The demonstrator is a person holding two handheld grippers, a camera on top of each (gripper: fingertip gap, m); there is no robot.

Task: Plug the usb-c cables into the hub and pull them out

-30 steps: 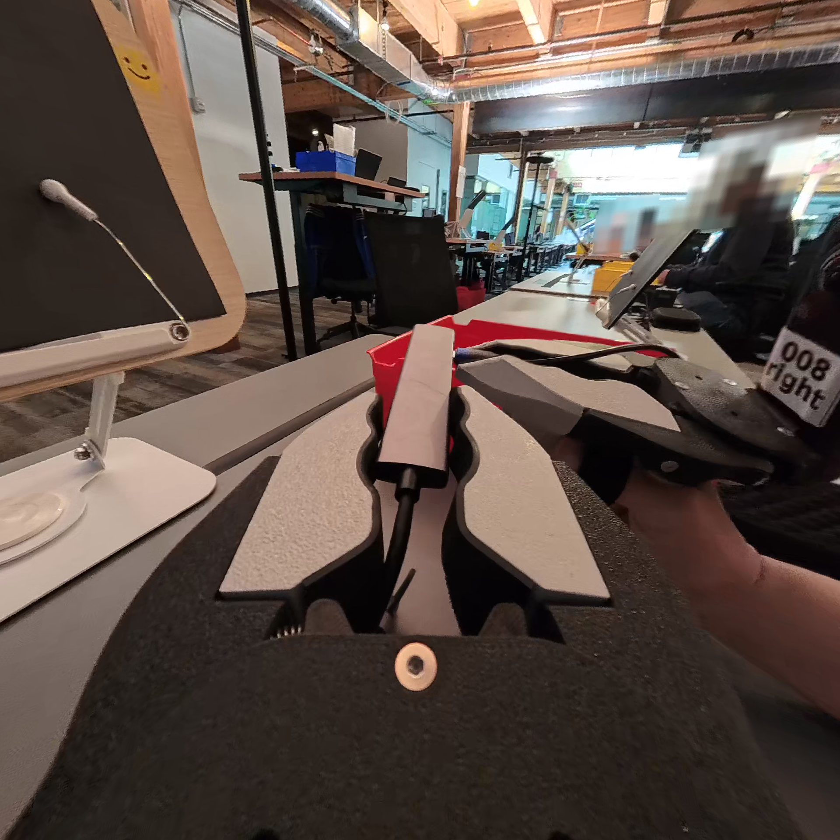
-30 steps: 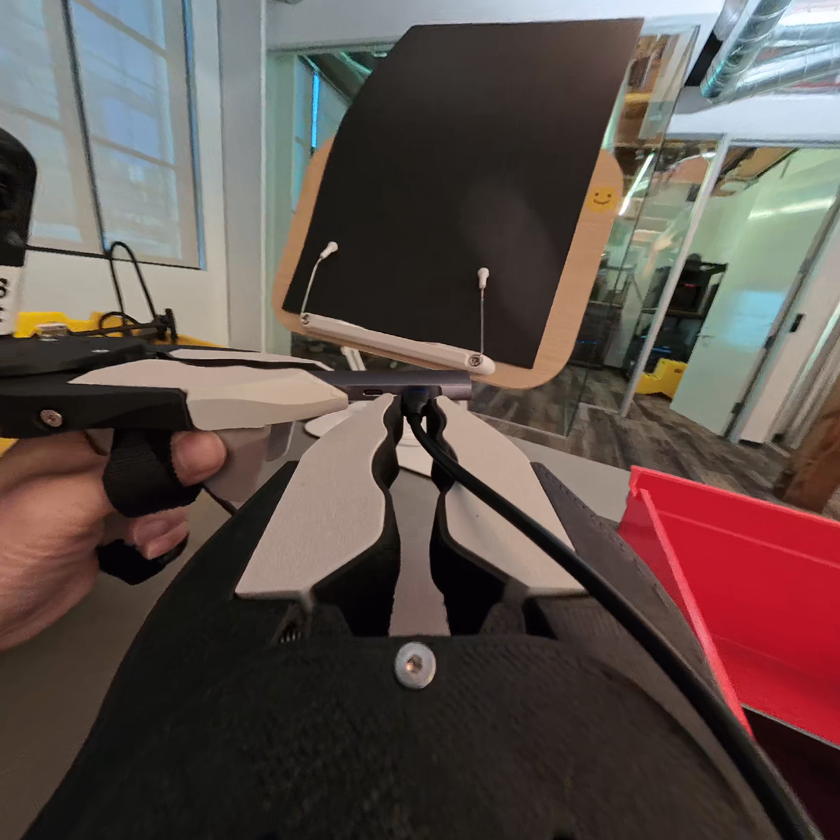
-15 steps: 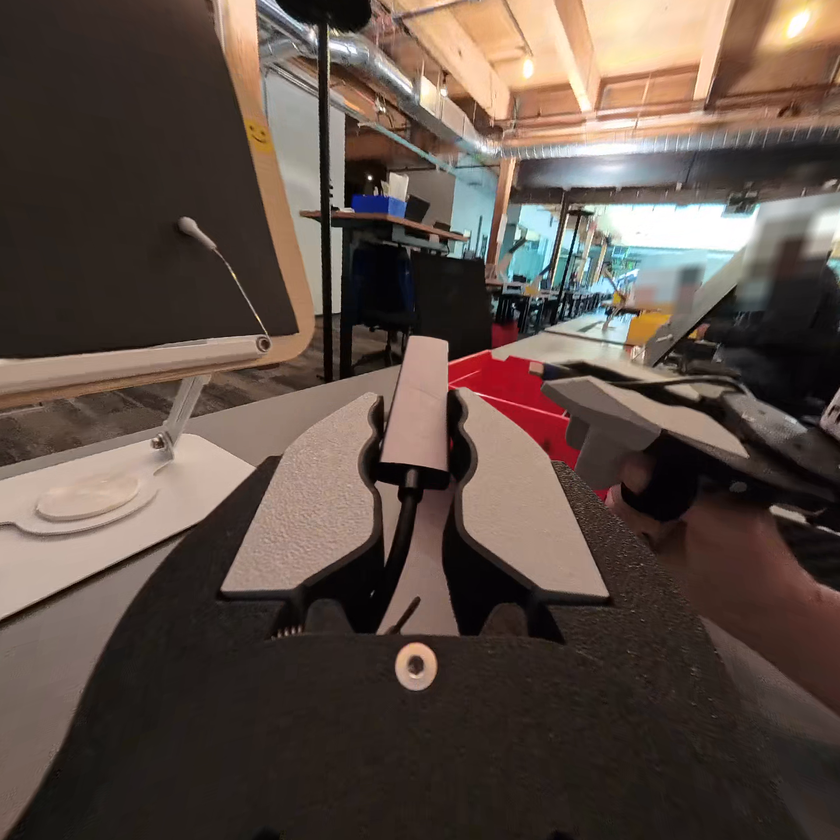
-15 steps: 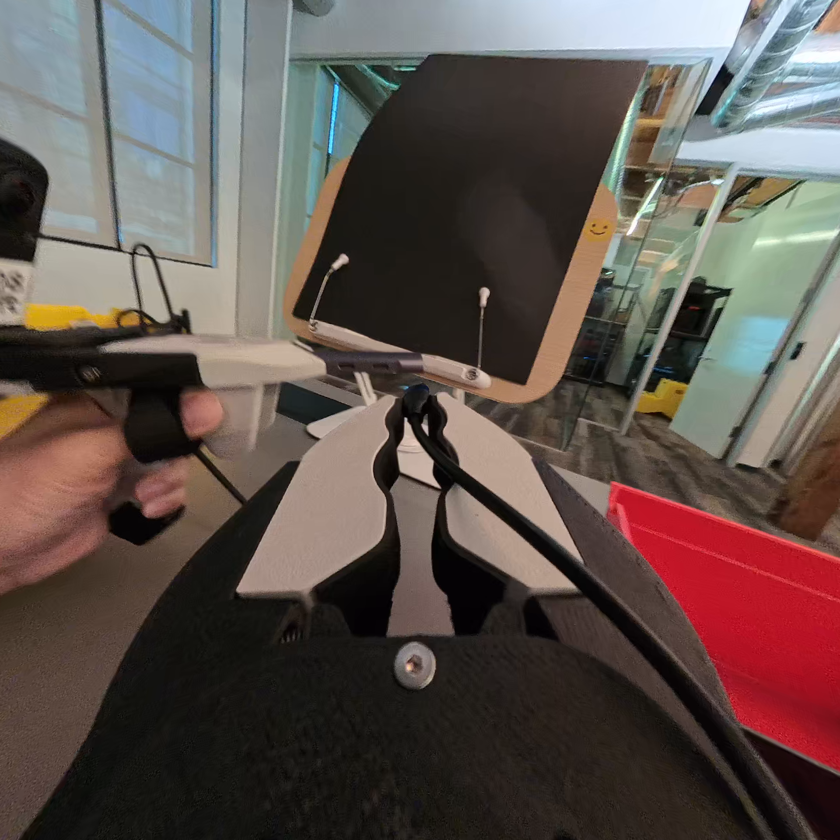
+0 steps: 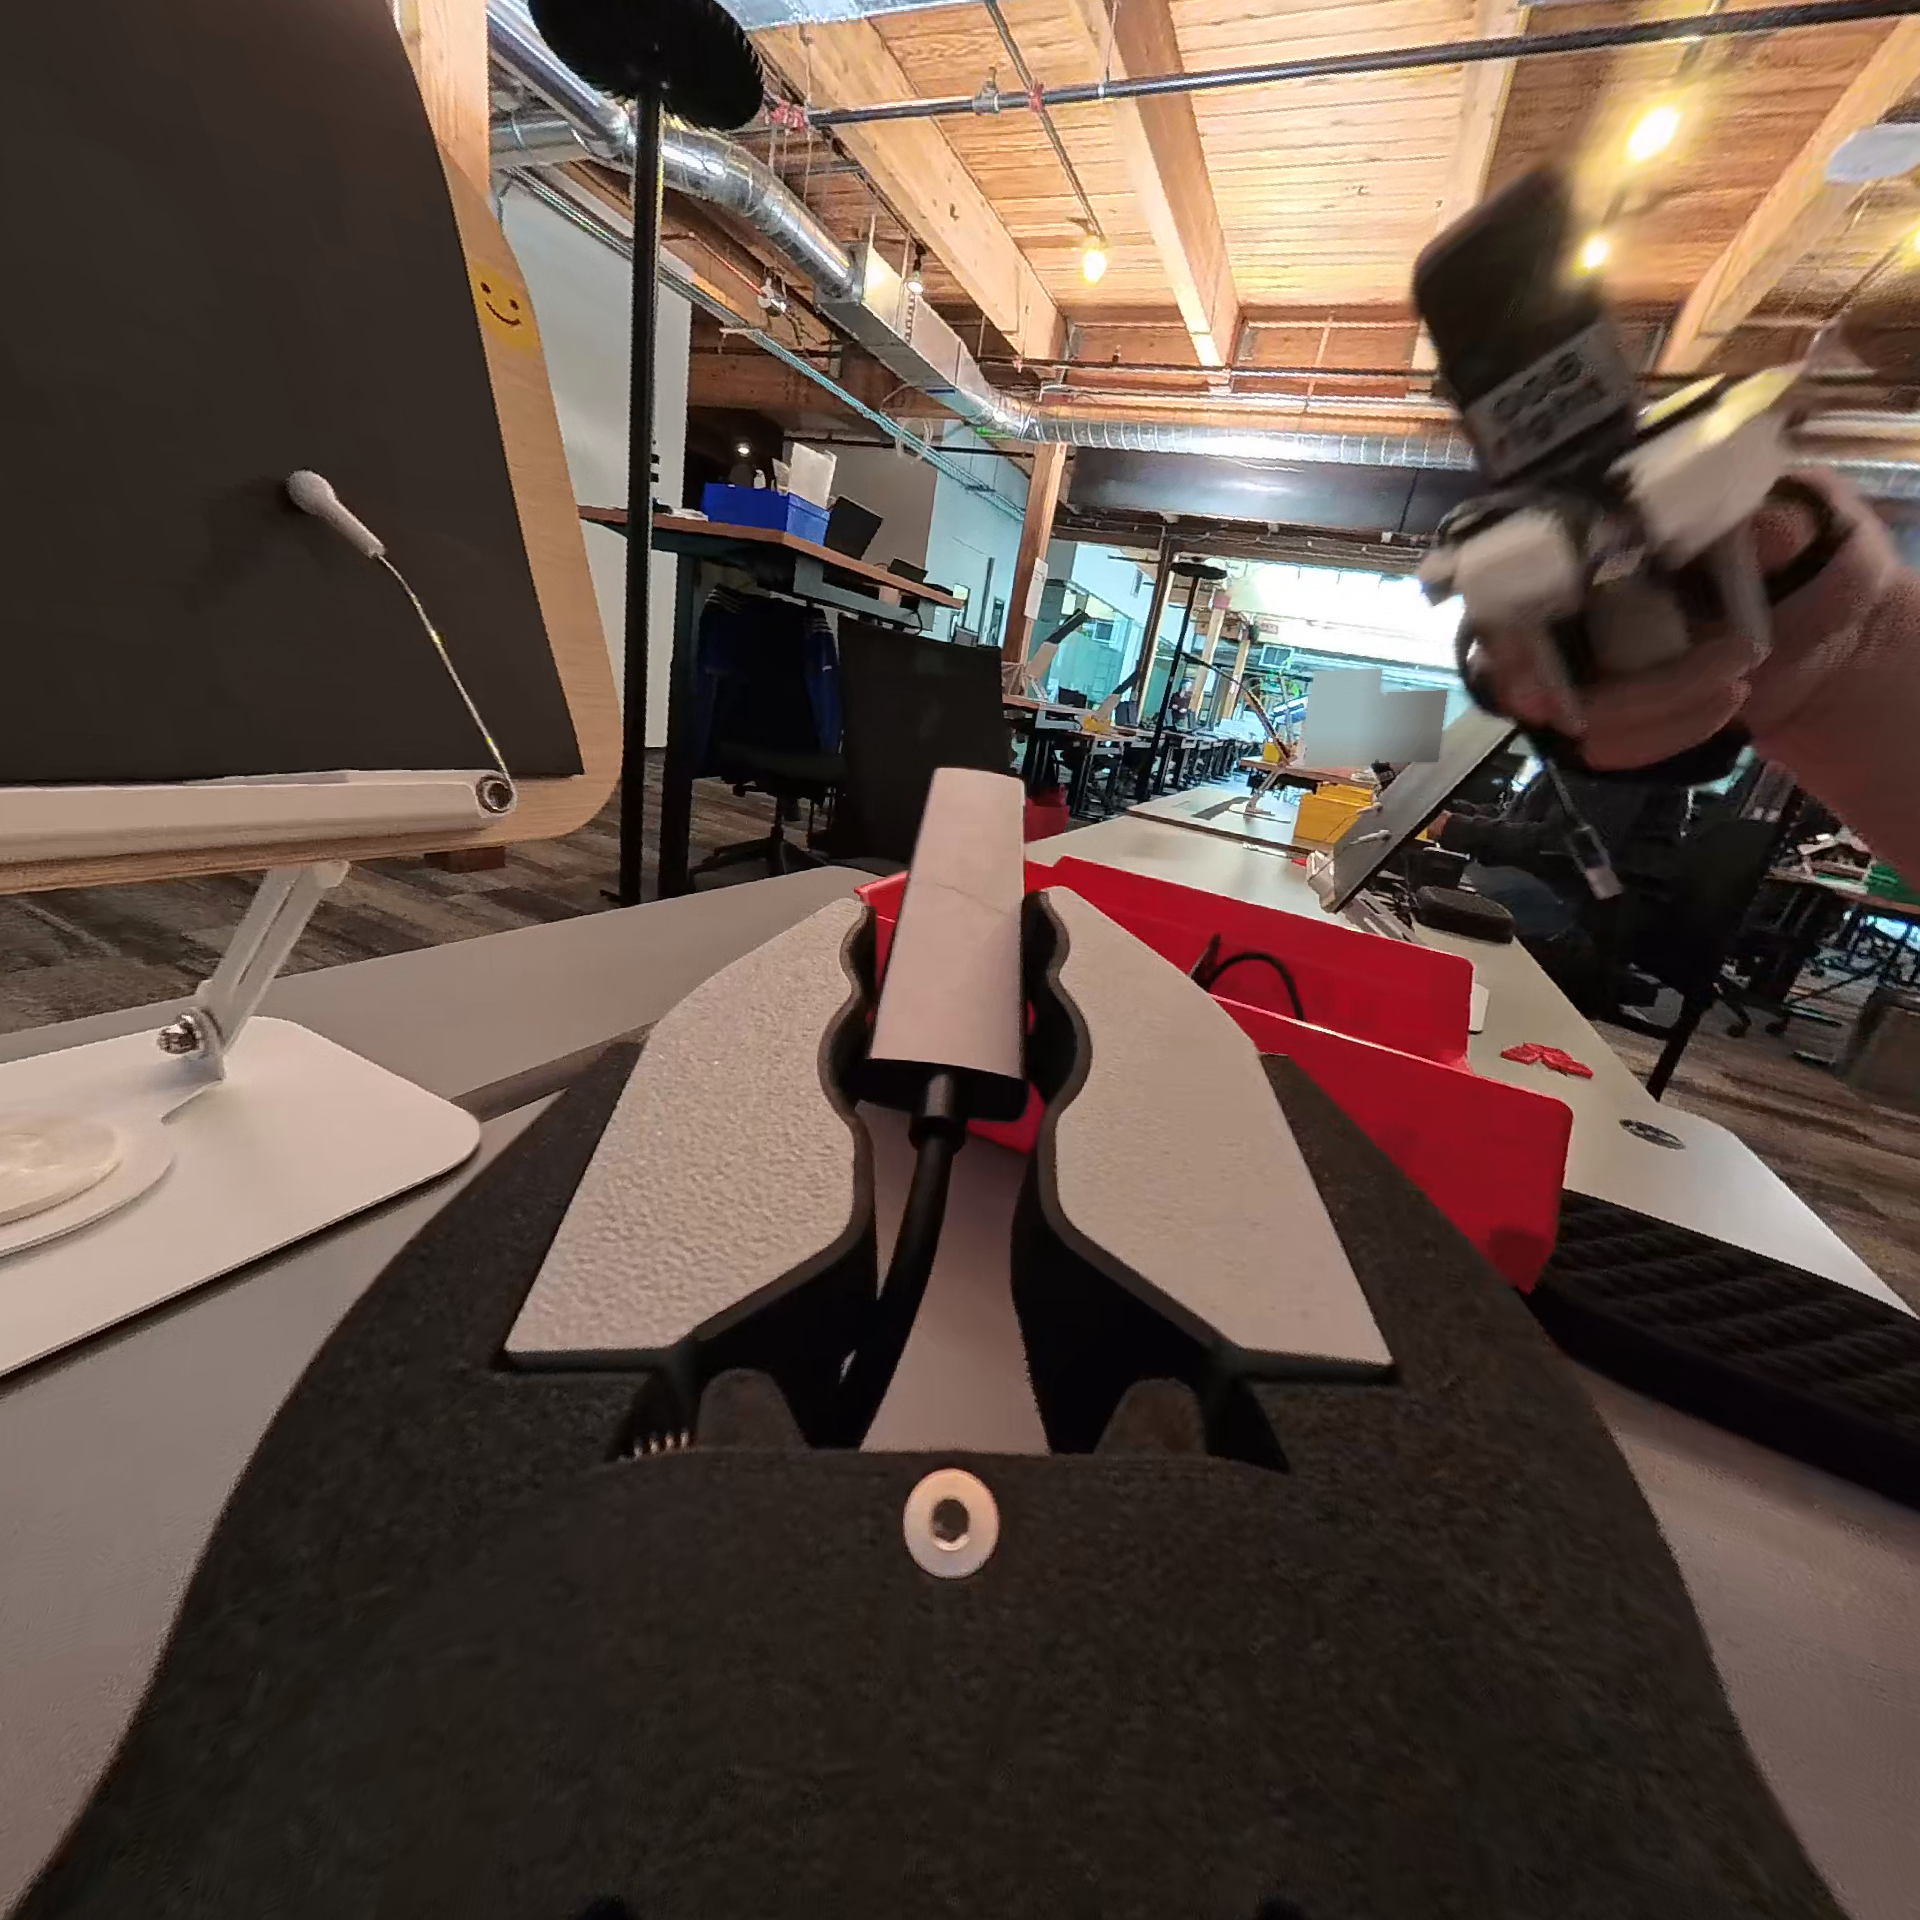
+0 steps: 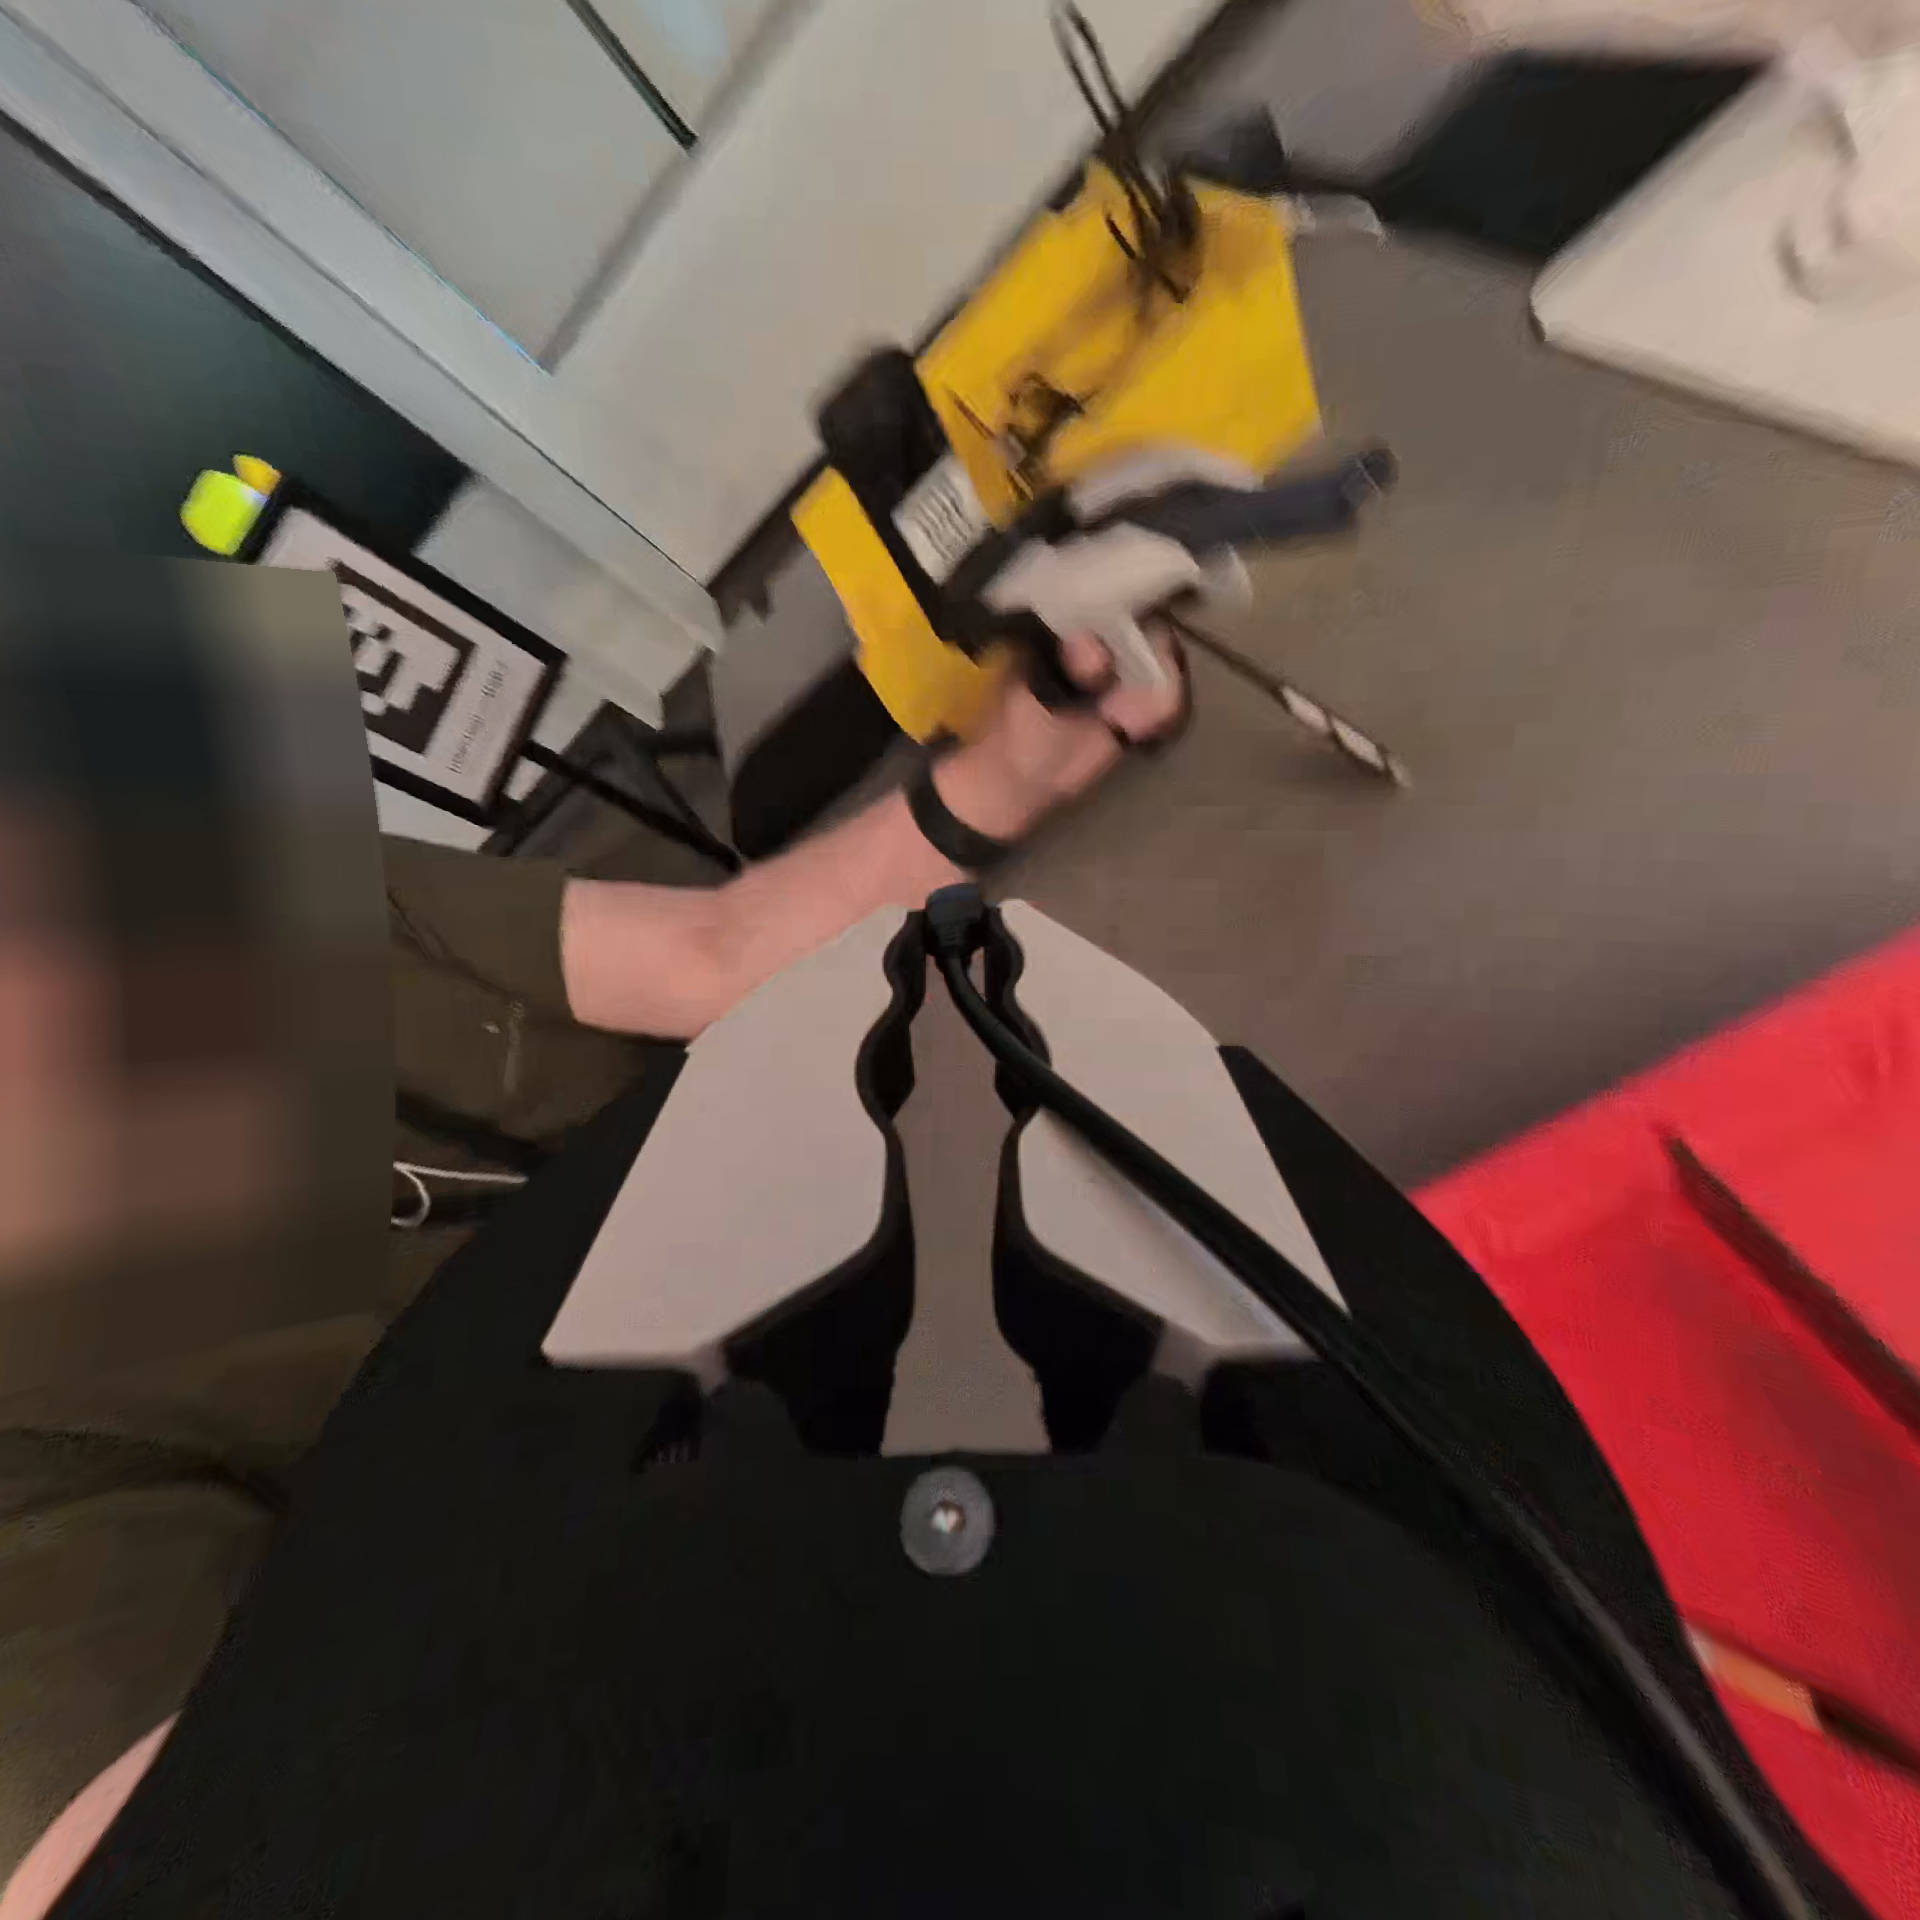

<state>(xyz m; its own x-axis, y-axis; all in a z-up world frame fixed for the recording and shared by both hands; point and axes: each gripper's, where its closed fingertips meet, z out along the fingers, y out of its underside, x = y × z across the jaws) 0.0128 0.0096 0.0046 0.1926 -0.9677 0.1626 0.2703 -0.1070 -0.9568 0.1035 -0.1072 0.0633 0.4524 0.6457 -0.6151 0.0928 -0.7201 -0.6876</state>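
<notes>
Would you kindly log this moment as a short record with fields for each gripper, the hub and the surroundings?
left gripper: shut on the flat grey rectangular hub, held above the grey table
hub: its own black lead exits at the near end
right gripper: shut on the black usb-c cable near its plug, raised clear of the hub
nearby: red plastic bin; black board on a white stand

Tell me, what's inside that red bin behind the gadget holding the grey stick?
In the left wrist view, a loop of black cable lies inside the red bin. The left gripper, shut on the hub, and the bin's front wall hide the rest.
</notes>
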